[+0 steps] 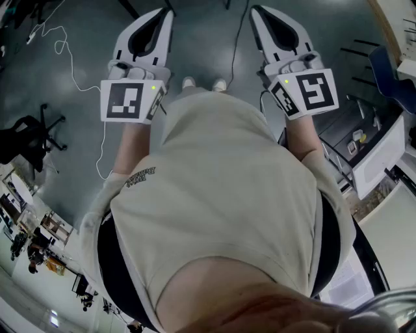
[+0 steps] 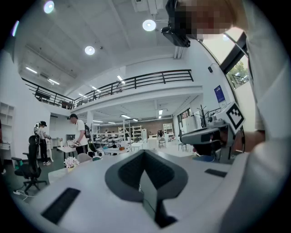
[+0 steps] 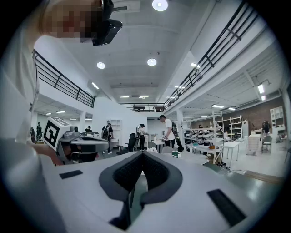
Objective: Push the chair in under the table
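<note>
Both grippers are held level in front of the person's chest, side by side. In the head view my left gripper (image 1: 164,13) and my right gripper (image 1: 258,11) point away over the dark floor, each with its jaws together and nothing between them. The left gripper view shows its jaws (image 2: 144,153) shut and the right gripper (image 2: 213,134) off to the side. In the right gripper view the shut jaws (image 3: 142,154) fill the foreground, with the left gripper (image 3: 76,141) beside them. A black office chair (image 1: 29,133) stands well to the left, apart from both grippers, and shows again as the chair (image 2: 28,164).
A white cable (image 1: 70,70) trails over the floor at the left. White furniture (image 1: 380,153) stands at the right. The person's shoes (image 1: 203,83) show between the grippers. Further off, people (image 3: 169,132) stand among tables and shelves (image 3: 232,132) in a large hall.
</note>
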A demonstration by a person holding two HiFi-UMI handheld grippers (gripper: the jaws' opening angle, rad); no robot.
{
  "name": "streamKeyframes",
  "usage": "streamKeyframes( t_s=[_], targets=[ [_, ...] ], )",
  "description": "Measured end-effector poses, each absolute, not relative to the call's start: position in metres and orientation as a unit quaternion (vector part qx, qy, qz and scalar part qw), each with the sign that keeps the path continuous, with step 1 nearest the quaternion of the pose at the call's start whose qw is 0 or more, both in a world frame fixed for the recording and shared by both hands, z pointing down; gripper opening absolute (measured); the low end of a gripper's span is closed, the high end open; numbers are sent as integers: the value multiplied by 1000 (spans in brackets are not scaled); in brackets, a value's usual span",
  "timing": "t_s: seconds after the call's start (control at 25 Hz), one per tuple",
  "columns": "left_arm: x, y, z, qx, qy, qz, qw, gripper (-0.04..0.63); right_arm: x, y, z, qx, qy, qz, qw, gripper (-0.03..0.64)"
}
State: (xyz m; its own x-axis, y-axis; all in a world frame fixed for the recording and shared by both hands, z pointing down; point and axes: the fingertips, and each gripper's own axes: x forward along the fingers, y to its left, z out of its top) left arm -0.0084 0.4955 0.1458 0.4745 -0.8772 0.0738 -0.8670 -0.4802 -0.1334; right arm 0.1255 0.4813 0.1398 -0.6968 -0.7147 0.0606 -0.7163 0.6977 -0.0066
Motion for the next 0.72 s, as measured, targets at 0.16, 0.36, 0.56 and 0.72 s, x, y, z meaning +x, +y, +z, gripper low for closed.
streamKeyframes(
  t_s=[0.16, 0.36, 0.56, 0.72],
  targets=[
    [2, 498, 150, -857, 510, -66, 37, 9, 136, 483, 145, 385, -922, 16, 25, 9],
    [10, 499, 152, -854, 514, -68, 35, 9, 144, 482, 147, 382, -924, 17, 23, 9],
    [17, 497, 155, -852, 518, -67, 30, 9, 156, 480, 147, 381, -924, 29, 2, 9],
    [18, 492, 156, -849, 523, -69, 33, 9, 159, 474, 151, 380, -924, 33, 1, 9]
  ],
)
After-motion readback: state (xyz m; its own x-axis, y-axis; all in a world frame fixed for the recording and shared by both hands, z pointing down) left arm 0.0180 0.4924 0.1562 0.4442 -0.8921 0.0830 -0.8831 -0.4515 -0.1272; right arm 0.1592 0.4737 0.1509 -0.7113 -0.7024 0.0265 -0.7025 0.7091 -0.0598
